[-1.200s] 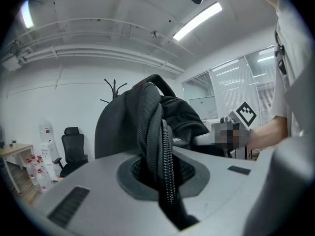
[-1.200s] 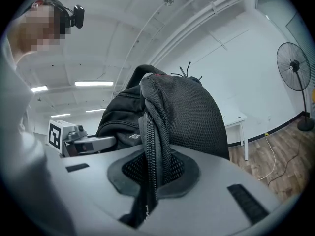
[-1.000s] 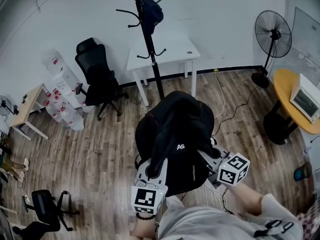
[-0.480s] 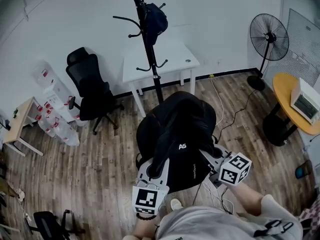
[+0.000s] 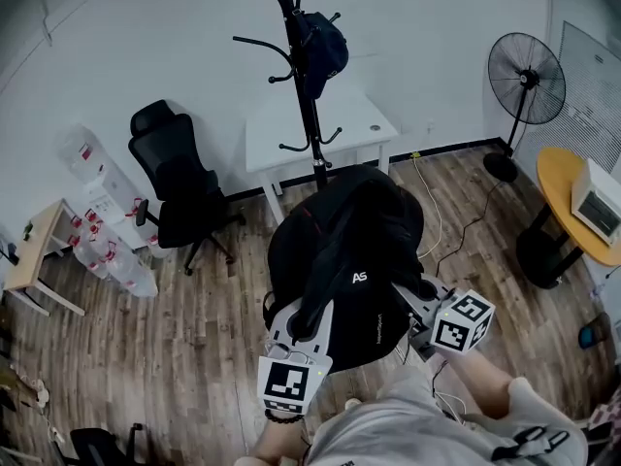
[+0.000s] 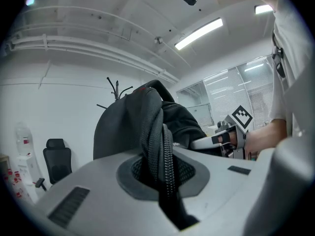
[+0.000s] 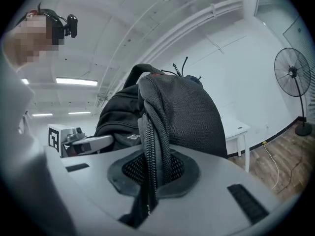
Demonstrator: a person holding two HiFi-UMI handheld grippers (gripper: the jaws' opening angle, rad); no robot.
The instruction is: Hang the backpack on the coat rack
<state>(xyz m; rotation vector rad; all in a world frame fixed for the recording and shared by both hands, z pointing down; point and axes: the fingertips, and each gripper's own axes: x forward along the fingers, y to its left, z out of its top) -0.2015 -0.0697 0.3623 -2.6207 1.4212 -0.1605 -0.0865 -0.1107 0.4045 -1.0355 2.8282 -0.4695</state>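
Note:
A black backpack (image 5: 344, 255) hangs in the air between my two grippers, above the wooden floor. My left gripper (image 5: 303, 324) is shut on the backpack's left shoulder strap (image 6: 158, 146). My right gripper (image 5: 412, 304) is shut on the right shoulder strap (image 7: 152, 146). The black coat rack (image 5: 306, 85) stands just beyond the backpack, with a dark cap (image 5: 325, 47) on one of its upper hooks. In the left gripper view the rack's top prongs (image 6: 117, 88) peek above the backpack (image 6: 128, 127). In the right gripper view the prongs (image 7: 183, 65) show over the bag's top.
A white table (image 5: 320, 129) stands behind the rack against the wall. A black office chair (image 5: 179, 187) is at the left, a standing fan (image 5: 524, 76) at the right, with a round yellow table (image 5: 572, 212) and a monitor. Cables (image 5: 432, 221) trail on the floor.
Both grippers have carried the backpack forward and a little up, towards the coat rack. The rack now stands nearer and more to the right in the head view.

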